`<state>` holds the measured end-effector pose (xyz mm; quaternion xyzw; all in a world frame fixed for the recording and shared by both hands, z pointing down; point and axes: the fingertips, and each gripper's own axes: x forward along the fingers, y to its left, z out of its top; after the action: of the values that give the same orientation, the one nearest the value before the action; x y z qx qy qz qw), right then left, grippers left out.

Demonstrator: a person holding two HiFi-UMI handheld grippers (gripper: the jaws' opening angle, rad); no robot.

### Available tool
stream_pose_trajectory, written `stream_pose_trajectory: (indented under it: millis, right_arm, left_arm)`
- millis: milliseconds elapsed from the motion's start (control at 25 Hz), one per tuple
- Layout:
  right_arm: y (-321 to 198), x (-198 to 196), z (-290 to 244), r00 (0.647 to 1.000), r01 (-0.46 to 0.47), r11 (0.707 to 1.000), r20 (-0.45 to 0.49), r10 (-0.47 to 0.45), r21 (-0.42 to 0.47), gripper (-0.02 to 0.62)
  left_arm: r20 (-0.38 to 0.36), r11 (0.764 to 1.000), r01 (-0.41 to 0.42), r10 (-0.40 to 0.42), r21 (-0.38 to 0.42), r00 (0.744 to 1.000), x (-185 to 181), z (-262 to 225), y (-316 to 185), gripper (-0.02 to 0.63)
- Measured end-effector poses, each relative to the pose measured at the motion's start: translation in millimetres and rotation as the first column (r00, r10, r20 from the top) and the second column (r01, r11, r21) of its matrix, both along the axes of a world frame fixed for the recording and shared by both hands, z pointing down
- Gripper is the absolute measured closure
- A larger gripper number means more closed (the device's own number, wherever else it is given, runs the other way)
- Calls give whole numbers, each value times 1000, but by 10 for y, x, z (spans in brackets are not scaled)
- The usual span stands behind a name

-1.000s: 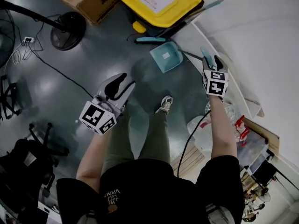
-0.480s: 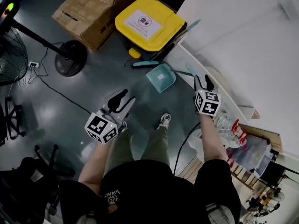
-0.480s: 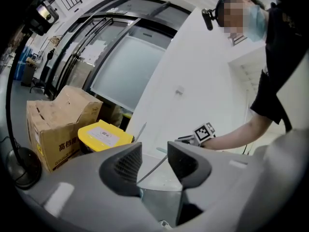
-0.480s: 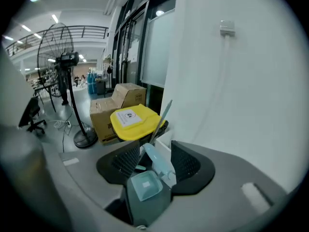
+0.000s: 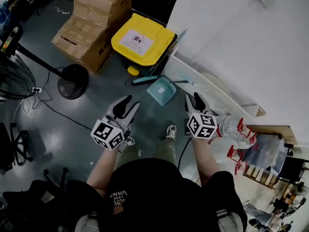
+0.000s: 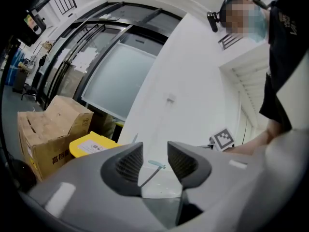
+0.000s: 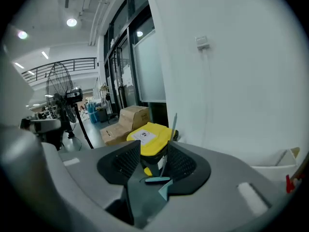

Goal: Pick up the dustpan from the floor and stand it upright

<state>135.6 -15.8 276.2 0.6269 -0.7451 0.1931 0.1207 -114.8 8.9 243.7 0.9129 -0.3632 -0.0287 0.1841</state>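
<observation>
The teal dustpan (image 5: 161, 91) lies flat on the dark floor in the head view, its thin handle (image 5: 185, 78) reaching right toward the white ledge. My left gripper (image 5: 127, 105) hangs open to the pan's lower left, apart from it. My right gripper (image 5: 194, 101) is open too, just below the handle's end, holding nothing. The left gripper view shows the handle's teal grip (image 6: 156, 164) framed between the open jaws of the left gripper (image 6: 154, 161). In the right gripper view a corner of the dustpan (image 7: 163, 190) shows low between the jaws of the right gripper (image 7: 153, 164).
A teal broom (image 5: 145, 79) leans on a yellow-lidded bin (image 5: 140, 42) behind the pan. Cardboard boxes (image 5: 91, 23) and a fan's round base (image 5: 73, 81) stand to the left. A white wall and ledge (image 5: 212, 94) run on the right. My shoe (image 5: 170, 132) is below the pan.
Both grippers have drawn back toward my body, the right one away from the dustpan handle. The head view has pulled up and back. The dustpan lies where it was.
</observation>
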Motion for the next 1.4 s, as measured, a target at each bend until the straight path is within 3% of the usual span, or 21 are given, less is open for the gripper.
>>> stream_pose_trajectory:
  millis: [80,240,400,960,1400]
  right_arm:
    - [139,-131,-59,1000,17,1000,10,-17,12,428]
    - [364,-315,-149,998,46,998,36,-47,30,562]
    - [569,-404,-259,994,54,998,91,-57,40,592]
    - [1086,-622,-584,965,4,997,263,-23,74,592]
    - [1132,-626,-778,968,3,995,248,-29,104,594]
  left_arm:
    - [7,1000,-17,17,5,1000,13,-49,22,433]
    - [29,998,-54,54,19,998,51,-117,95,434]
    - [34,996,-84,83,26,996,78,-171,216,442]
    - [96,992,-108,102,62,990,-137,-396,472,534]
    - [112,994,-80,70,79,991,-337,-518,528,552]
